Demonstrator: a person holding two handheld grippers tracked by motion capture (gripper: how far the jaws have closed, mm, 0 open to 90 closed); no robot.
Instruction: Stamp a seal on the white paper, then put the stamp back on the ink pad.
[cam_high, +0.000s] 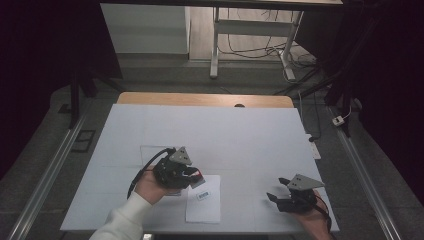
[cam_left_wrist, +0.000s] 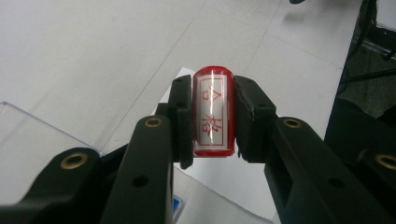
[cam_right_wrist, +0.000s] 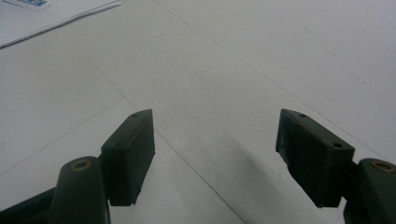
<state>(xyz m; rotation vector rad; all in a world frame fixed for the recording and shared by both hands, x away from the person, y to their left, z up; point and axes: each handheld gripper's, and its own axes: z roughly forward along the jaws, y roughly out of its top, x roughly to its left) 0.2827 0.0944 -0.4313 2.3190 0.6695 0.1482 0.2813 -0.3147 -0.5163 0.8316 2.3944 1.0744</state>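
A red cylindrical stamp (cam_left_wrist: 213, 112) with a white label and red characters is clamped between the pads of my left gripper (cam_left_wrist: 213, 100). In the high view the left gripper (cam_high: 196, 178) hovers at the upper left corner of a white paper sheet (cam_high: 204, 207), and the stamp's (cam_high: 199, 175) red tip shows at its jaws. The sheet carries a small blue-printed label (cam_high: 203, 196). My right gripper (cam_high: 276, 189) rests low near the table's front right, with its jaws wide apart. Nothing lies between the right gripper's (cam_right_wrist: 215, 154) jaws but bare tabletop.
A white cover (cam_high: 225, 130) spans the table, with a wooden edge (cam_high: 200, 99) at the far side. A clear plastic sheet (cam_left_wrist: 28, 140) lies flat to the left of the paper. The paper's corner (cam_right_wrist: 46, 14) sits far off in the right gripper view.
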